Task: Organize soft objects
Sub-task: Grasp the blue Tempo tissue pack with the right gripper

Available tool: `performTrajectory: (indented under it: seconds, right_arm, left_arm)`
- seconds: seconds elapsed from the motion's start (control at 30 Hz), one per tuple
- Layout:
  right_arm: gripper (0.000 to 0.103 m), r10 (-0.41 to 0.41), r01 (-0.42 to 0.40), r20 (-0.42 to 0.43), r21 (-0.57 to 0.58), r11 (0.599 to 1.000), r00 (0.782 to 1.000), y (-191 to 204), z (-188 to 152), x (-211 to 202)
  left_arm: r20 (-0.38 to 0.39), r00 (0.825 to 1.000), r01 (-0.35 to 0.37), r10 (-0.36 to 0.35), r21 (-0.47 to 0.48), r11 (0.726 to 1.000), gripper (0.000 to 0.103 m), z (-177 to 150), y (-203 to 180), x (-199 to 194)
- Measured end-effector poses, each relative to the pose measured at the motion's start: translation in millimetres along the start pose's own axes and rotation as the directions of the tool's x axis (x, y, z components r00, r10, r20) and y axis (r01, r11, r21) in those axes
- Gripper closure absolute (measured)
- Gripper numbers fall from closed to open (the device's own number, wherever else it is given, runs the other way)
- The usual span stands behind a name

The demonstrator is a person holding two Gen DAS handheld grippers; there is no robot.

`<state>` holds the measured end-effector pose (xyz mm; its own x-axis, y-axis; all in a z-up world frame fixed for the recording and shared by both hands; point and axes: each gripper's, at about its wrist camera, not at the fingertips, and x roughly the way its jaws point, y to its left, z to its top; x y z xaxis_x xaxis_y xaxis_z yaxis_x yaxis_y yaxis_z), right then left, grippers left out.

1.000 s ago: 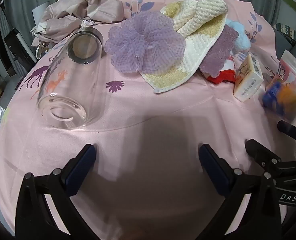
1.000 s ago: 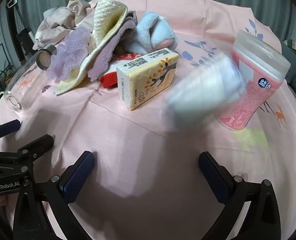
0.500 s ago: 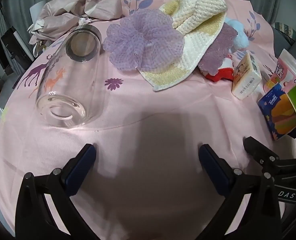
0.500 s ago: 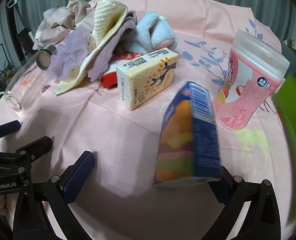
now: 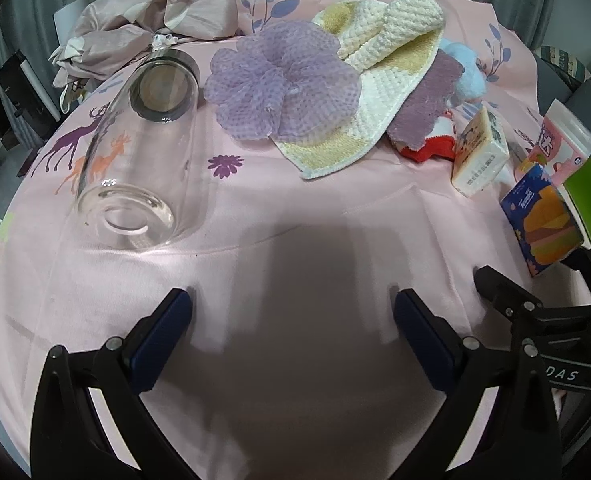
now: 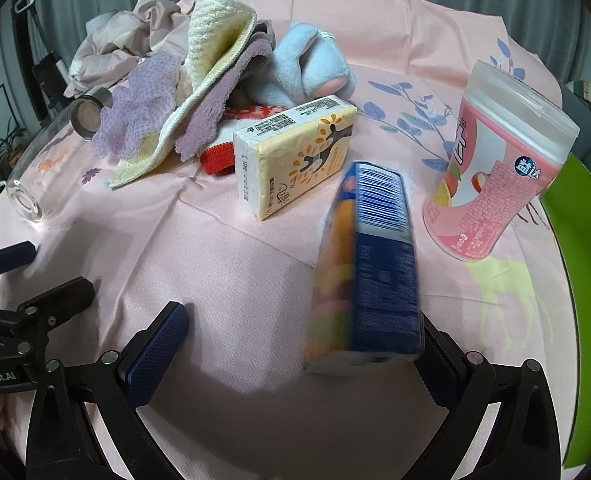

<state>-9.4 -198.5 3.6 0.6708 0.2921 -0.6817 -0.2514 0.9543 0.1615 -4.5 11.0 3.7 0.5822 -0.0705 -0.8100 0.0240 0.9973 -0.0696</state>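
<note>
Round table with pink printed cloth fills both views. Glass bottle lies on its side at the left, empty, base toward the left camera. Beige crumpled fabric sits at the far edge behind the bottle's mouth.

Soft pile, centre-far: cream-and-yellow knit towel draped over a purple cloth; lilac mesh bath puff rests on the towel's left part. Light-blue plush item sits behind the pile; a red-and-white fabric piece pokes out beneath it.

Pink canister stands upright at the right, apart from the pile. Yellow tissue pack lies just beside the red fabric.

Blue tissue pack stands on end close to the right gripper, blurred; contact with the right-hand finger cannot be judged. Jaws spread wide.

Left gripper: jaws spread wide, nothing between them, over bare cloth.
</note>
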Motion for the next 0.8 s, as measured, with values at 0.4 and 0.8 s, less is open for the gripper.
performTrajectory:
  seconds: [0.4, 0.8]
  right_arm:
    - [0.0, 0.125, -0.119, -0.009, 0.254, 0.96, 0.992, -39.5, 15.2, -59.3]
    - [0.04, 0.125, -0.09, -0.078, 0.352, 0.932, 0.989, -61.8, 60.2, -75.0]
  left_arm:
    - [0.011, 0.997, 0.076, -0.075, -0.03, 0.997, 0.011, 21.6, -1.5, -55.5]
    - [0.035, 0.986, 0.163, -0.163, 0.005, 0.987, 0.04, 55.0, -36.4, -101.3]
